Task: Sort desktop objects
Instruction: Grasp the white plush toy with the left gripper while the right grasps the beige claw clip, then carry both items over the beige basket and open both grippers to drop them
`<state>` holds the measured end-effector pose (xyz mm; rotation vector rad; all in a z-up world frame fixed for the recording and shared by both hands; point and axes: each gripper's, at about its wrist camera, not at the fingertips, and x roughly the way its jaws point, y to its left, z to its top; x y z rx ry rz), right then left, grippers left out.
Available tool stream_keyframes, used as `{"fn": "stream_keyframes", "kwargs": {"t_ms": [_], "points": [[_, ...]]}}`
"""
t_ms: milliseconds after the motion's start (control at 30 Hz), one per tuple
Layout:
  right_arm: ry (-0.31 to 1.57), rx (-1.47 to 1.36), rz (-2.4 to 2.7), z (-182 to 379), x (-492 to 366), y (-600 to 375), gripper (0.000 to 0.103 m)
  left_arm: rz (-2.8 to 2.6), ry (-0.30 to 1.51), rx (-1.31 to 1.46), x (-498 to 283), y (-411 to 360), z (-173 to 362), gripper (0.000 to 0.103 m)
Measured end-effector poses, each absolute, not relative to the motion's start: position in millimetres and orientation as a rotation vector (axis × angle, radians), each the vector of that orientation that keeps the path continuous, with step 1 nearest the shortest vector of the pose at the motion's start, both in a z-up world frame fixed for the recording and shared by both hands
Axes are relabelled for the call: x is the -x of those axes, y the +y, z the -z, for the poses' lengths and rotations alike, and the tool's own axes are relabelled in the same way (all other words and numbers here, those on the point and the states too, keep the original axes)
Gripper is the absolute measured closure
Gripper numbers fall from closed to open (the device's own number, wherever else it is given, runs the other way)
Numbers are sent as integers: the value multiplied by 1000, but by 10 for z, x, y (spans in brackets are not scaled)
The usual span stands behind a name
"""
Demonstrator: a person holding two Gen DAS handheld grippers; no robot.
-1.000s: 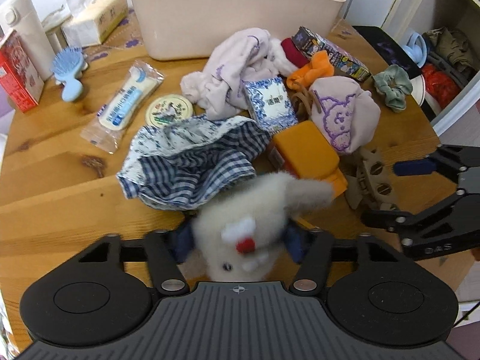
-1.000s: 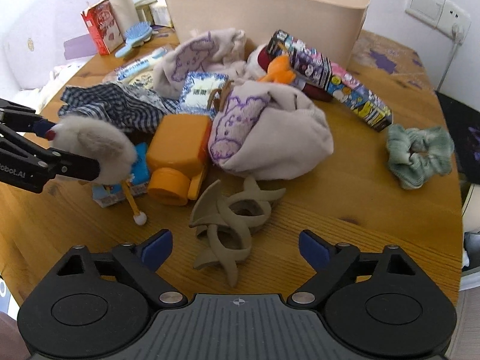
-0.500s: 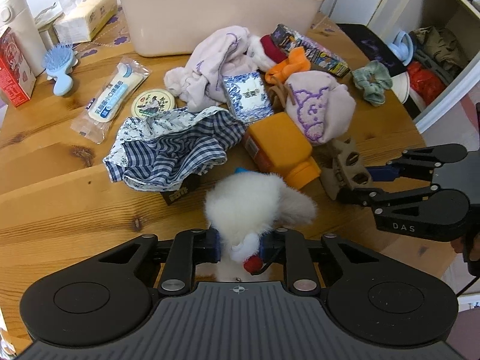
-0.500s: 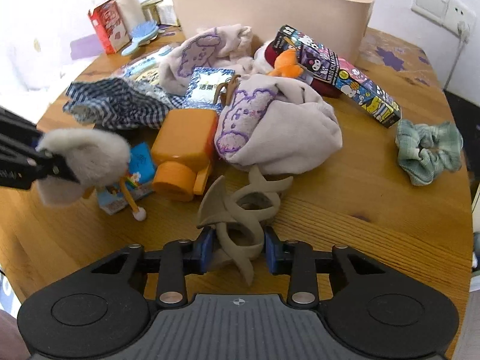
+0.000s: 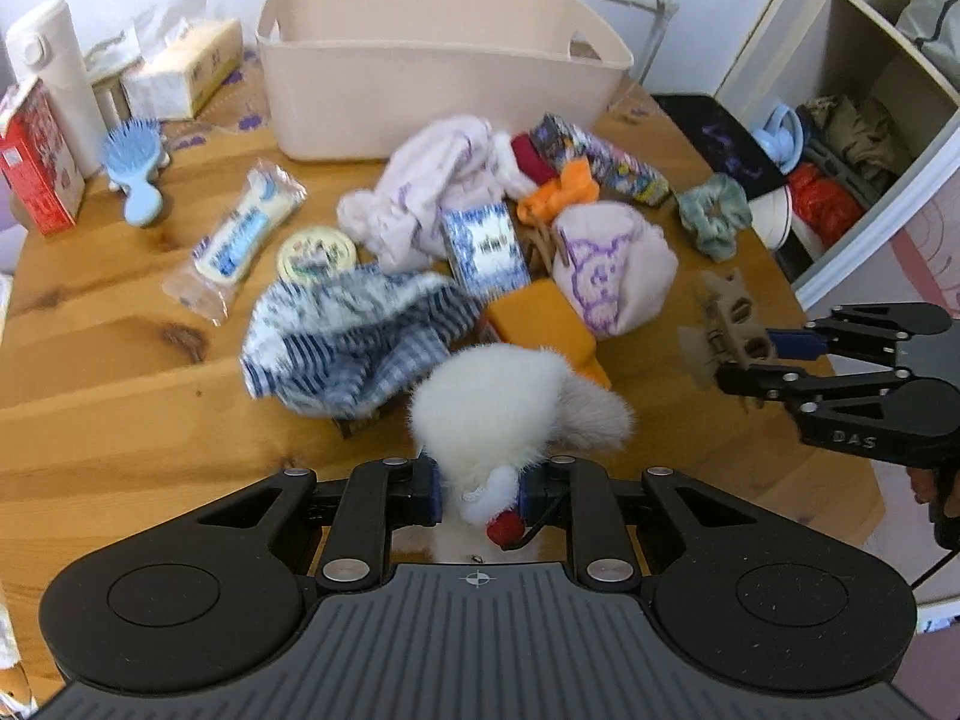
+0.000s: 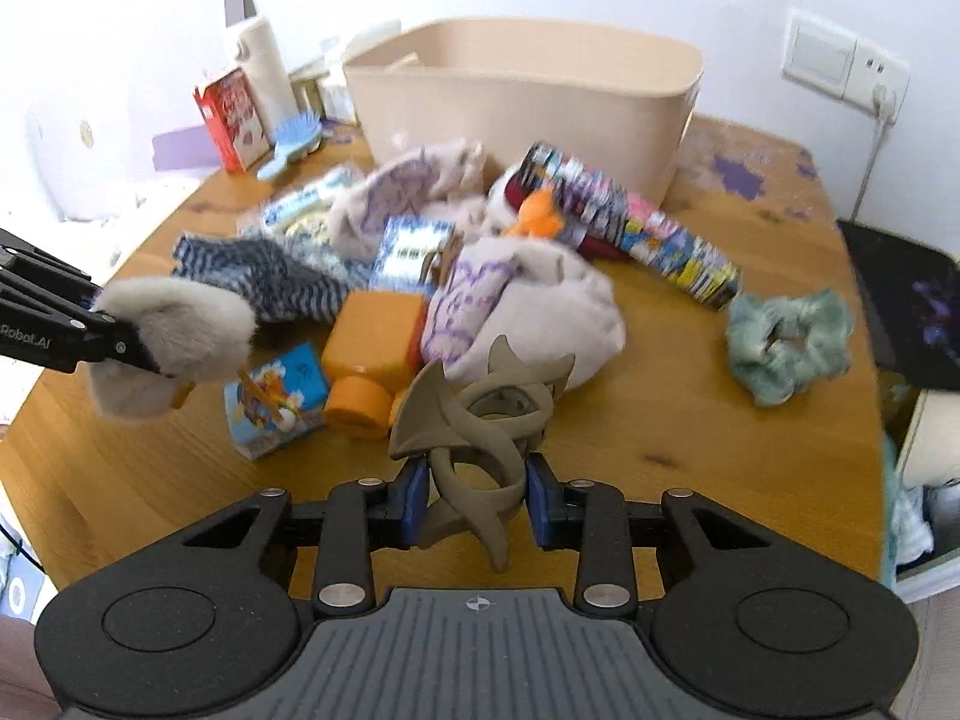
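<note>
My left gripper (image 5: pixel 478 491) is shut on a white fluffy plush toy (image 5: pixel 510 408) and holds it above the wooden table (image 5: pixel 120 360). It also shows at the left of the right wrist view (image 6: pixel 174 342). My right gripper (image 6: pixel 477 501) is shut on a taupe hair claw clip (image 6: pixel 480 414), lifted off the table; the clip shows in the left wrist view (image 5: pixel 726 330). A beige bin (image 5: pixel 432 72) stands at the back. The pile holds a checked cloth (image 5: pixel 354 342), an orange bottle (image 6: pixel 372 354), pale socks (image 5: pixel 606 270) and a blue-white packet (image 5: pixel 483 249).
A green scrunchie (image 6: pixel 786 342) lies at the right, a colourful long box (image 6: pixel 630 228) near the bin. A blue hairbrush (image 5: pixel 135 162), red carton (image 5: pixel 36 162), white flask (image 5: pixel 54 78), tissue pack (image 5: pixel 180 72), wrapped snack (image 5: pixel 240 234) and round tin (image 5: pixel 315 249) sit at the left. Shelves (image 5: pixel 852 138) stand at the right.
My right gripper closed on the hair claw clip and lifted it off the table. My left gripper rose and drew back with the plush toy held in it.
</note>
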<state>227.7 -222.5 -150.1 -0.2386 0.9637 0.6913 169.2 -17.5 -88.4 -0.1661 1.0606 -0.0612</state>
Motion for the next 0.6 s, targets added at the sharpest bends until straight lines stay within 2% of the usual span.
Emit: {"fn": "stream_keyframes", "kwargs": {"t_ms": [600], "points": [[752,301,-609,838,-3017,-2307,71,4,835,71,-2608,23,88,82]]}}
